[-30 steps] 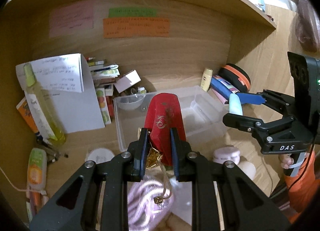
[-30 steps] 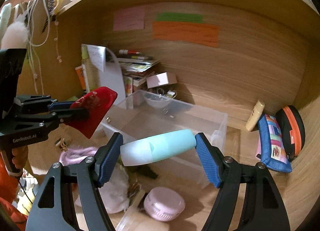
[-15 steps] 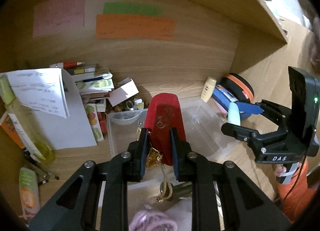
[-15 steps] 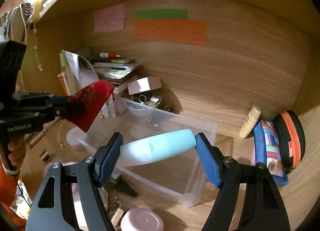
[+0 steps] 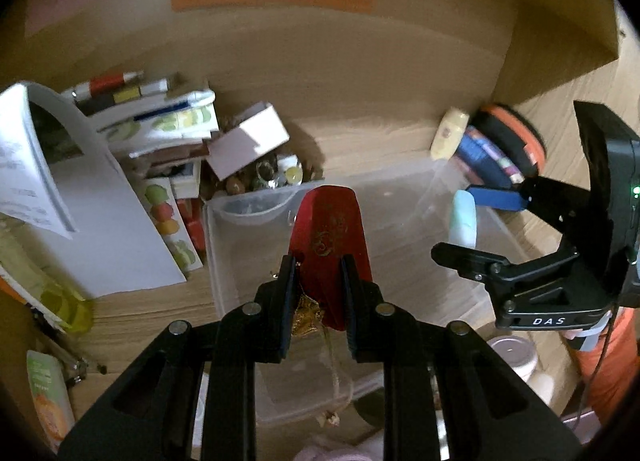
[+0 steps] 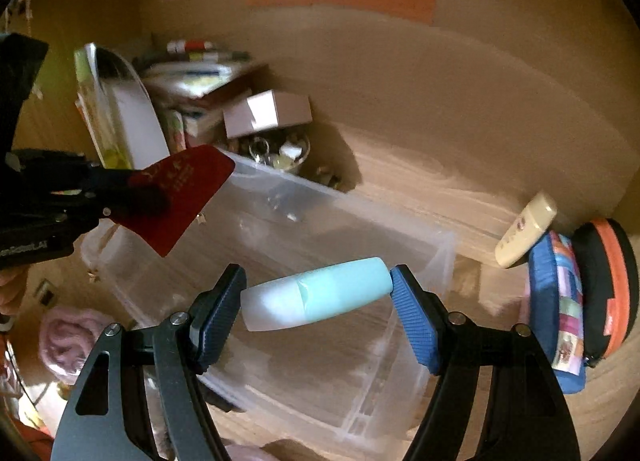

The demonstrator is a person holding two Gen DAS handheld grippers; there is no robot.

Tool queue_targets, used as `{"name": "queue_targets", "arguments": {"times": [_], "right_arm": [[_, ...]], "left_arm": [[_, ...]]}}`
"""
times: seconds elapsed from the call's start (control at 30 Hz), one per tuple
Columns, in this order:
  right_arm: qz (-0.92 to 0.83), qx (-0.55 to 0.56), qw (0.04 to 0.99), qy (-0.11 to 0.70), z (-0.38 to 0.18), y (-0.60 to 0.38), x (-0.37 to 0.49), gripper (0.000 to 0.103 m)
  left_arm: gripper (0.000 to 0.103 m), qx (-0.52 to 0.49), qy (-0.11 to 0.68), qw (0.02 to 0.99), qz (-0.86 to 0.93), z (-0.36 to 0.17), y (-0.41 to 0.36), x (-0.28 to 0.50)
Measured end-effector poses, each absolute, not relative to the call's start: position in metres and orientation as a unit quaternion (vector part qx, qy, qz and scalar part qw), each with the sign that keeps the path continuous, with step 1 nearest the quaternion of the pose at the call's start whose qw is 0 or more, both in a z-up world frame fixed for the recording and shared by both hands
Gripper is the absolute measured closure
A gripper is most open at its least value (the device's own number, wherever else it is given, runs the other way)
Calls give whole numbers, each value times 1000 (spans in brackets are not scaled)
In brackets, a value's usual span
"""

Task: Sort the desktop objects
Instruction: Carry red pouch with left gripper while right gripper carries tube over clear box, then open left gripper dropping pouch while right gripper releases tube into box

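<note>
My left gripper (image 5: 318, 281) is shut on a red charm with gold print (image 5: 330, 233) and holds it above the clear plastic bin (image 5: 248, 217); a gold tassel cord hangs below it. The charm also shows in the right wrist view (image 6: 176, 197). My right gripper (image 6: 318, 297) is shut on a pale teal tube (image 6: 316, 299), held crosswise over the bin (image 6: 424, 261). The tube and right gripper (image 5: 464, 229) show at the right of the left wrist view. The bin looks empty.
A pile of books and papers (image 5: 100, 165), a small white box (image 5: 248, 139) and a bowl of trinkets (image 6: 280, 151) stand behind the bin. A cream bottle (image 6: 524, 235), blue pouch (image 6: 556, 305) and orange-black case (image 6: 608, 285) lie right. A pink round tin (image 5: 512, 353) sits near.
Both grippers have moved forward and down toward the bin, carrying the red charm and the teal tube. The bin now fills the middle of both views.
</note>
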State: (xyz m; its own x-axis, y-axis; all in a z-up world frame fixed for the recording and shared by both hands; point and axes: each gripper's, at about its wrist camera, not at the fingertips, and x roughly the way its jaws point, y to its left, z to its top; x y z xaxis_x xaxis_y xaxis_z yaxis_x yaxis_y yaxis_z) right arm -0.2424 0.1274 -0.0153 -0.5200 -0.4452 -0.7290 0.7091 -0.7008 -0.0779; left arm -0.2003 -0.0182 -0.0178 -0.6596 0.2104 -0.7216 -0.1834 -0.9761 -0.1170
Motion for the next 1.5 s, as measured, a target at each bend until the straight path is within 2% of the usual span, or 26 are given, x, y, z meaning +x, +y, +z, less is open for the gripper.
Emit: {"name": "queue_targets", "arguments": {"times": [0.5,0.63,0.73,0.9,0.97,1.1,1.23,1.5], "right_arm": [[-829,401,319,224,-47,106,-257,32],[-831,401,310,228,-50,104,-259,32],[-833,399,308,228,-50,103,-259,32],[-837,394,300,234,-50,101,-257,32],[-840,389,293,237,-50,101,-257,28],[-845,384,287,238,-48,101,-257,27],[-849,380,277,241,-44,105,-255,26],[-860,364,276,228,-24,121,-239,26]], "left_arm": [[82,-442,28,90,892,-48,-8,-222],[73,-447,11,114,887,-51,-10,-222],[71,-444,15,105,890,-50,-11,-220],[56,-438,21,97,894,-49,-7,-219],[48,-430,25,93,897,-47,-7,-216],[43,-418,32,90,903,-40,-7,-210],[34,-406,37,83,909,-33,-8,-202],[29,-380,36,77,921,-13,-11,-180]]}}
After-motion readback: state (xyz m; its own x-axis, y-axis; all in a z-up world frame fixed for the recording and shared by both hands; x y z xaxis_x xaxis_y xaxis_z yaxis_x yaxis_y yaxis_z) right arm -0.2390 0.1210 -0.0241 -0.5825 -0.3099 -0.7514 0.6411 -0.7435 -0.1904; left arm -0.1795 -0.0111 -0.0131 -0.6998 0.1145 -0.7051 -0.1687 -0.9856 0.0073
